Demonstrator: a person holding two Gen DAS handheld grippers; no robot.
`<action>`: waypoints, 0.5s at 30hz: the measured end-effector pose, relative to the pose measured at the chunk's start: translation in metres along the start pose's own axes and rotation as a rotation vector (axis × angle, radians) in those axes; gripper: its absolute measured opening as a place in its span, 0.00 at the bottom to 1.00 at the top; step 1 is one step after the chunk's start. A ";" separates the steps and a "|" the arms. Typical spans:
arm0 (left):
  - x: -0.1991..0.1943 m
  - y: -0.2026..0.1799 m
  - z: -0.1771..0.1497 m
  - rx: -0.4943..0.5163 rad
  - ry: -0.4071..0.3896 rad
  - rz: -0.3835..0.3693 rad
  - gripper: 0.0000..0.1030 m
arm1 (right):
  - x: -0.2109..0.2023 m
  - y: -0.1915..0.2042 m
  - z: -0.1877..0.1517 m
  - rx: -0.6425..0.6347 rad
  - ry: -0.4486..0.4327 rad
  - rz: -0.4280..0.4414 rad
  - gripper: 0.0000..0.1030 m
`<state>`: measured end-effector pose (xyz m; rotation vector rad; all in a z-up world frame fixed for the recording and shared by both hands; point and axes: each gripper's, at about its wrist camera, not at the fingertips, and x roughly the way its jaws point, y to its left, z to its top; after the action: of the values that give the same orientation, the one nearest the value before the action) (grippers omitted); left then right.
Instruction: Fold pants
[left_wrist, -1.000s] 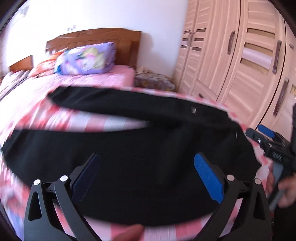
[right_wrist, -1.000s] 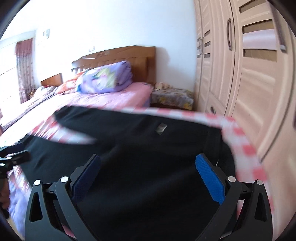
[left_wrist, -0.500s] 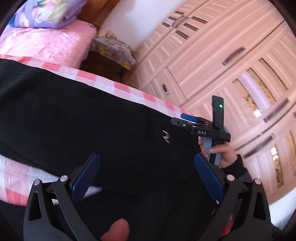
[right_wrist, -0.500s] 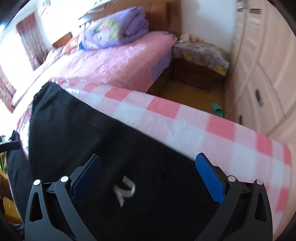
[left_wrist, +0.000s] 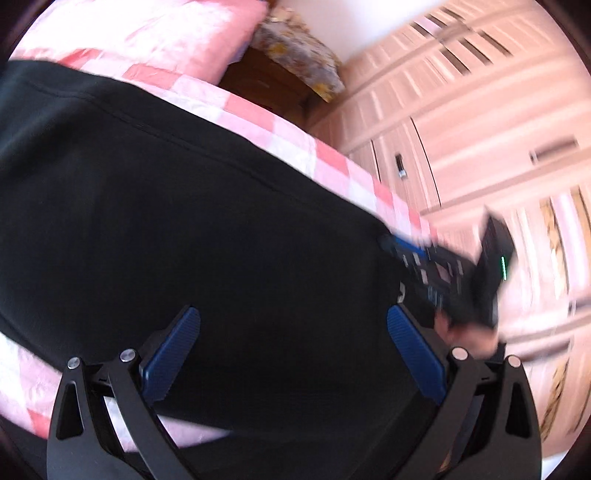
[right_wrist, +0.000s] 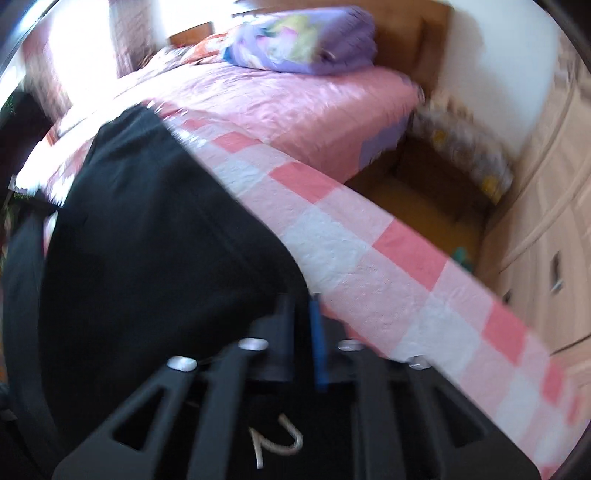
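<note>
Pants (left_wrist: 192, 229): matt black cloth, fine knit, raised seam; small pale logo (right_wrist: 277, 441), probably embroidered, view blurred; checked cloth (right_wrist: 354, 266) under pants: pink-white, crinkled, slight sheen; bedspread (right_wrist: 280, 99) beyond it: pink, satiny; wardrobe (left_wrist: 480, 122) right of pants: pale wood-grain, smooth; left gripper (left_wrist: 291, 354): matt black plastic, ribbed blue pads (left_wrist: 415, 360), bright metal rivets.

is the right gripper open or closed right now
Shut. In its own wrist view the right gripper has its fingers pressed together at the edge of the black pants.
</note>
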<state>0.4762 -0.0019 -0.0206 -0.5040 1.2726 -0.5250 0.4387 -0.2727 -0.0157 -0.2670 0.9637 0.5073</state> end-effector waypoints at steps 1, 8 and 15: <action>0.003 0.000 0.008 -0.026 0.003 -0.017 0.98 | -0.009 0.006 -0.003 -0.013 -0.022 -0.016 0.10; 0.014 -0.011 0.029 -0.127 0.016 -0.080 0.98 | -0.088 0.082 -0.047 -0.145 -0.199 -0.117 0.09; 0.047 -0.031 0.013 -0.068 0.069 0.125 0.14 | -0.101 0.146 -0.086 -0.172 -0.257 -0.210 0.09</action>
<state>0.4956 -0.0547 -0.0337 -0.4629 1.3821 -0.3986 0.2542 -0.2145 0.0221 -0.4420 0.6345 0.4198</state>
